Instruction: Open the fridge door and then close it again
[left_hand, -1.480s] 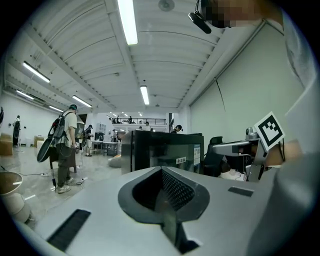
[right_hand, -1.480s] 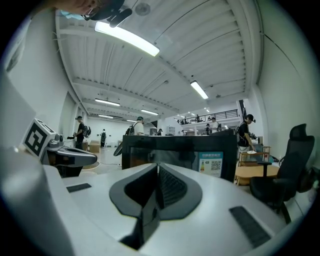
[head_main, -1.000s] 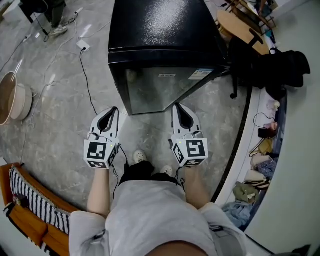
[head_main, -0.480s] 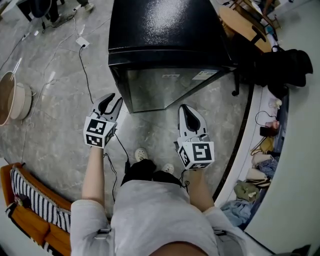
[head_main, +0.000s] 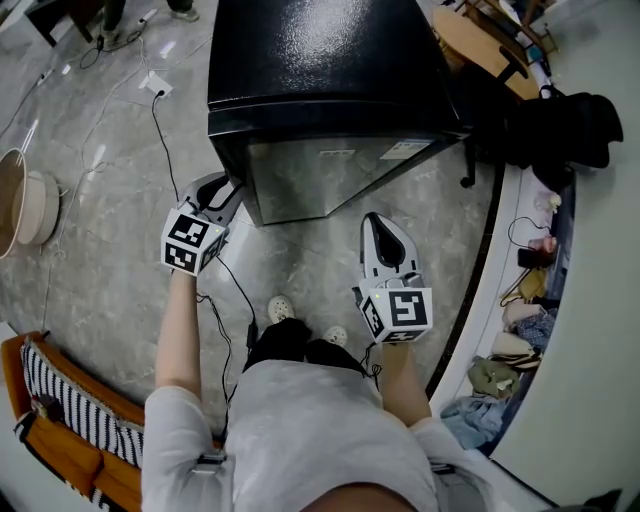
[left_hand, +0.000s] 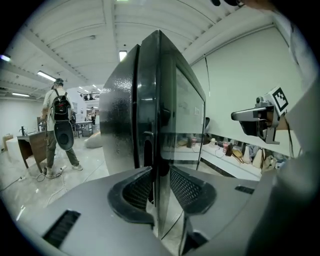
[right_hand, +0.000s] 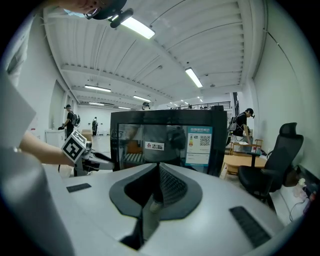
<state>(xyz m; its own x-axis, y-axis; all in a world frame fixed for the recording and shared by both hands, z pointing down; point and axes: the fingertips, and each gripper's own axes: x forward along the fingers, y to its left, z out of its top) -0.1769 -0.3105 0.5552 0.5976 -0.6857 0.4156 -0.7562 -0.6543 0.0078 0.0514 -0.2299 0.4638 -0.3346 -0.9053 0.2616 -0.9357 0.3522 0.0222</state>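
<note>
Head view gives me the black fridge (head_main: 320, 60) standing on the grey stone floor (head_main: 110, 230), its glass door (head_main: 320, 180) facing me and lying flush against the cabinet. A black office chair (head_main: 545, 130) sits just beside the fridge's right rear corner, and a dark cable (head_main: 165, 150) runs across the floor past its left side.

I have the left gripper (head_main: 222, 190) at the fridge's left front corner, pointing a little downward. From the left gripper view, its jaws stand wide and have just been opening. The door's vertical left edge (left_hand: 157, 125) runs between the two ribbed pads (left_hand: 182, 187), with a gap on each side, so nothing is clamped. A person with a backpack (left_hand: 57, 125) stands well off on the far side of the room.

I hold the right gripper (head_main: 380, 225) well apart from the left, above the floor in front of the door's right half and short of the glass. The right gripper view shows its jaws pressed together with nothing between them, aimed at the door and the label (right_hand: 199, 139) stuck near its upper right corner.
</note>
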